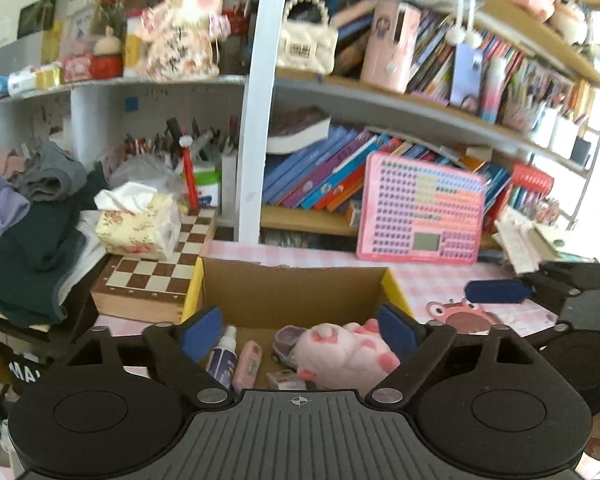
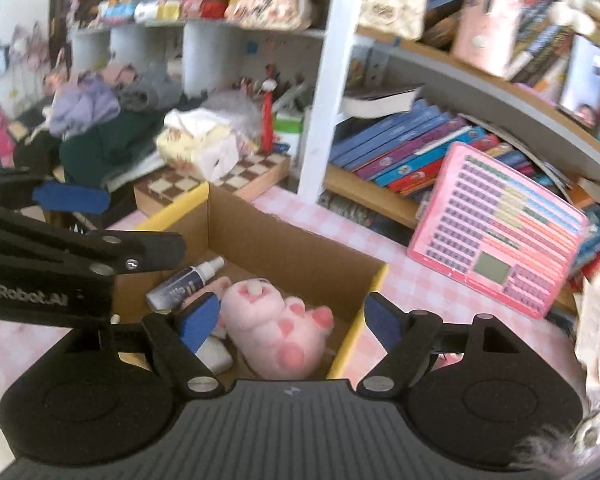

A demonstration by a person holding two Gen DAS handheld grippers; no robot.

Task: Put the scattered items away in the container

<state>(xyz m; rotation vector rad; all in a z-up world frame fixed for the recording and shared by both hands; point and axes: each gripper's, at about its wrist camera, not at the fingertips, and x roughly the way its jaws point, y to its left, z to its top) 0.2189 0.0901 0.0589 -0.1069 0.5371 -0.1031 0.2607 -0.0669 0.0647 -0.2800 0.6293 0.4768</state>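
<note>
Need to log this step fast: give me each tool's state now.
Left tool: open, holding nothing, above the cardboard box.
Right tool: open, holding nothing; the pink plush lies in the box below.

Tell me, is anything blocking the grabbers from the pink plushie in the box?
Nothing visible. The pink plush lies in the open-topped cardboard box, uncovered, and both the left gripper and right gripper hang open above it.
</note>
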